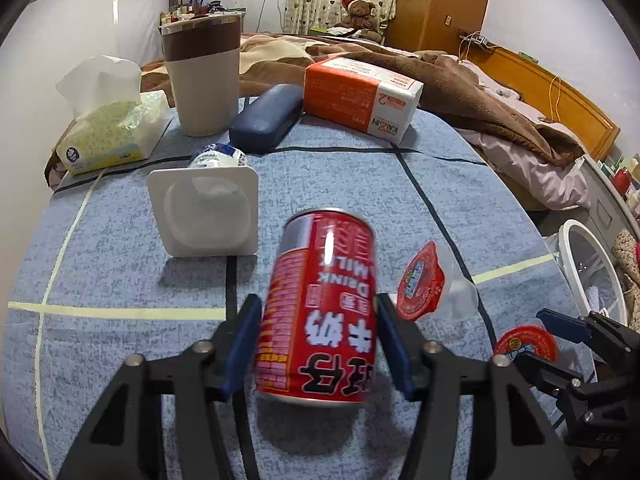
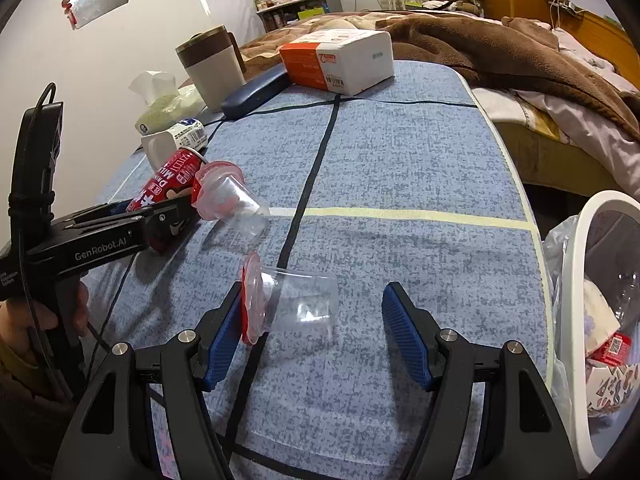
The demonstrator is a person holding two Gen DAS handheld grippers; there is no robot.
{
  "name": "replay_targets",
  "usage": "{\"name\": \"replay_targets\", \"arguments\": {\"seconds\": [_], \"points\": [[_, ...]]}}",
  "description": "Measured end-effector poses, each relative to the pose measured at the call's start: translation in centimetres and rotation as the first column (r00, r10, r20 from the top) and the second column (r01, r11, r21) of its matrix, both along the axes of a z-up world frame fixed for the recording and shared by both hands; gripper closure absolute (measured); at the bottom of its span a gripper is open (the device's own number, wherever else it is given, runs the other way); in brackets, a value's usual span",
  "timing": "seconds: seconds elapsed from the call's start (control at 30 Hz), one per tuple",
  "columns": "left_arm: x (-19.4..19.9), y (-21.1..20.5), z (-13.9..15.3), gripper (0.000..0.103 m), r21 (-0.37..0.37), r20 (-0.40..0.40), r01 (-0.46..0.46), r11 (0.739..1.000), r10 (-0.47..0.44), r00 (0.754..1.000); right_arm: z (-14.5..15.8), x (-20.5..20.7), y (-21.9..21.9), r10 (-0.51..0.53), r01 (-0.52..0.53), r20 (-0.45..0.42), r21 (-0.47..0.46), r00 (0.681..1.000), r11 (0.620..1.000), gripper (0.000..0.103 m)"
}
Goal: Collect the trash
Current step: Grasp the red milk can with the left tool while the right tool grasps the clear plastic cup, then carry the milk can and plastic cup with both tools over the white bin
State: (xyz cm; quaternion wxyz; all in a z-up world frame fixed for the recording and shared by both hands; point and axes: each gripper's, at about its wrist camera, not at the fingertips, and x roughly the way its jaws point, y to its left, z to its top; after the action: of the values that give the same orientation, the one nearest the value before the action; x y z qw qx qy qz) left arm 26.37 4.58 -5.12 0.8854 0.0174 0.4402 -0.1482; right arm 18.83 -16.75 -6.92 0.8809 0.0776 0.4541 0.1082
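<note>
So we're maybe partway through. Using the red milk can [image 1: 320, 312] as our landmark: the left gripper [image 1: 318, 344] has it clamped between both pads, lifted a bit off the blue mat [image 1: 400, 208]. Just right of the can, the right gripper [image 2: 316, 336] sits wide open around a tipped clear jelly cup [image 2: 296, 304], gripping nothing. A second jelly cup [image 1: 424, 280] lies right beside the can, and a white yogurt tub [image 1: 204, 216] behind-left. Well right of the can, the white bin [image 2: 576, 280] already holds some wrappers.
</note>
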Motion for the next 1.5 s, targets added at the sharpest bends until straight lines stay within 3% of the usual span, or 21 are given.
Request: {"name": "replay_targets", "arguments": {"seconds": [0.13, 0.27, 0.67, 1.13, 1.5], "points": [[-0.2, 0.2, 0.0, 0.046, 0.005, 0.003, -0.015, 1.0, 0.015, 1.0, 0.1, -0.1, 0.0, -0.002, 0.002, 0.0, -0.003, 1.0, 1.0, 0.054], [-0.7, 0.4, 0.2, 0.046, 0.004, 0.008, -0.022, 1.0, 0.022, 1.0, 0.1, -0.2, 0.0, -0.001, 0.001, 0.002, -0.003, 1.0, 1.0, 0.059], [-3.3, 1.1, 1.5, 0.048, -0.032, 0.04, -0.044, 0.999, 0.046, 0.998, 1.3, -1.2, -0.1, 0.003, -0.003, 0.06, 0.005, 0.998, 1.0, 0.06], [-6.6, 0.7, 2.5, 0.048, -0.025, 0.076, -0.058, 0.998, 0.06, 0.995, 3.0, -2.8, -0.5, -0.011, 0.008, 0.111, 0.023, 0.994, 1.0, 0.06], [-9.8, -1.9, 5.7, 0.048, -0.05, 0.155, 0.006, 0.999, 0.002, 0.988, 5.4, -5.1, -2.5, -0.056, 0.051, 0.181, 0.033, 0.982, 0.998, 0.06]]}}
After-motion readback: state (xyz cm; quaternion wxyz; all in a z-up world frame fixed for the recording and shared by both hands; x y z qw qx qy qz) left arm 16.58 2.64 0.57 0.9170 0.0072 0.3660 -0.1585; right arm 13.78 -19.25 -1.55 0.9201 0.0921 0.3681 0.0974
